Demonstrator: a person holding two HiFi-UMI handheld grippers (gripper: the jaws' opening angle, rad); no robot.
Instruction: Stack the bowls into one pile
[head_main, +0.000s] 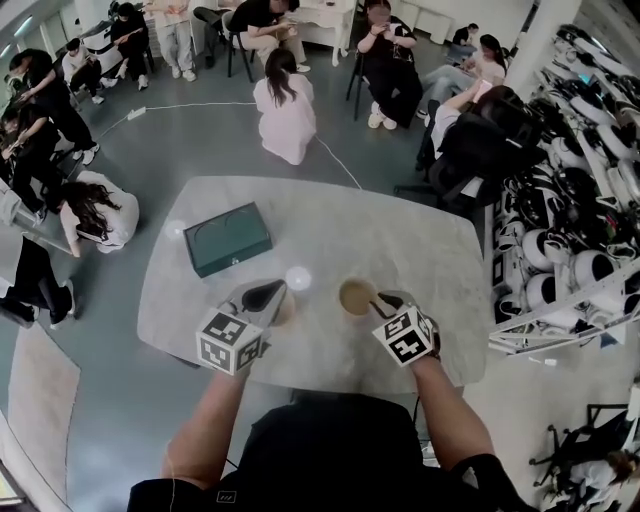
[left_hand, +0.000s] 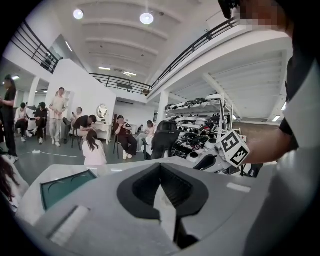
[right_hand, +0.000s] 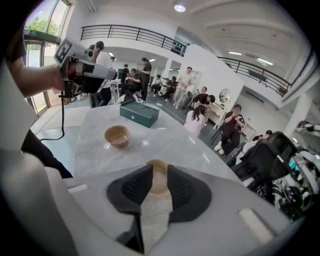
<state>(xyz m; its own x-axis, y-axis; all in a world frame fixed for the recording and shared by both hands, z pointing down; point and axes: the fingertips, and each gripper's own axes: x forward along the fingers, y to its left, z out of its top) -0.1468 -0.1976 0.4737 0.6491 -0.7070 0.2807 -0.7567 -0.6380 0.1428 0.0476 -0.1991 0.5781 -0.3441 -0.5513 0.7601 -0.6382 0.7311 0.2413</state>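
Pinching 1 bowl (head_main: 352, 296) by its rim, the right gripper (right_hand: 159, 170) hasn't yet stacked it on the 2nd bowl (right_hand: 118, 136) (left gripper (left_hand: 160, 170) closed, empty).

A pale grey, marble-patterned table top with rounded corners (head_main: 420, 240) is recorded as the supporting surface. A dark green rectangular box (head_main: 228, 238) is found lying flat on its far left part, and a round tan bowl (right_hand: 118, 135) is seen standing upright on the near part, well apart from the box. A second tan bowl (head_main: 355, 296) is noted over the near right part; contact with the surface could not be confirmed.
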